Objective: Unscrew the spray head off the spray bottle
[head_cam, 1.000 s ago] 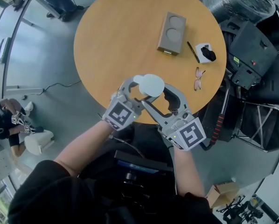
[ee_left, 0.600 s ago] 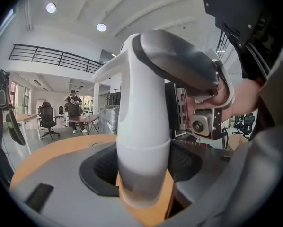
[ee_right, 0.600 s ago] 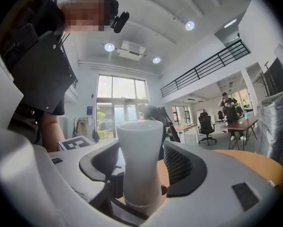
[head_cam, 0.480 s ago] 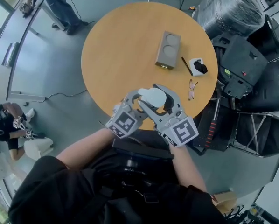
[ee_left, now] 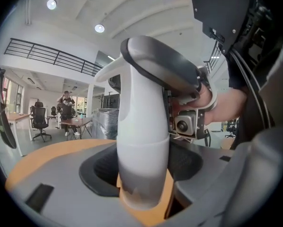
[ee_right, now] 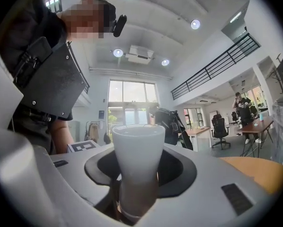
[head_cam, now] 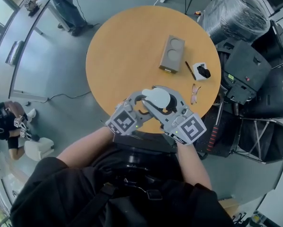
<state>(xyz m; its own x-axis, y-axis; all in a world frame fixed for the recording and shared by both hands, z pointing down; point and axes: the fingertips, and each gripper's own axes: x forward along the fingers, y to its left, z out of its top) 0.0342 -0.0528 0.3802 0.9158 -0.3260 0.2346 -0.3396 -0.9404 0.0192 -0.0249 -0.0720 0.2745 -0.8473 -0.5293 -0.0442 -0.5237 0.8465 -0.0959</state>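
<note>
A white spray bottle (head_cam: 155, 97) hangs over the near edge of the round wooden table (head_cam: 118, 56), held between both grippers. My left gripper (head_cam: 140, 102) is shut on the neck below the white and grey spray head (ee_left: 146, 103), which fills the left gripper view. My right gripper (head_cam: 161, 105) has its jaws closing round the bottle's white body (ee_right: 137, 155), with the pads against it. The bottle's flat end points at the right gripper's camera. My left gripper (ee_left: 144, 183) and right gripper (ee_right: 137, 193) face each other at close range.
Farther back on the table lie a grey box with two round recesses (head_cam: 172, 52), a black pen (head_cam: 190, 68), a small white box holding a black item (head_cam: 200, 71) and a pair of glasses (head_cam: 195, 93). Black cases (head_cam: 248, 56) crowd the floor at the right.
Both grippers and the bottle stay together at the table's near edge. The right gripper has shifted its hold round the bottle's body. The camera's view has drifted a little.
</note>
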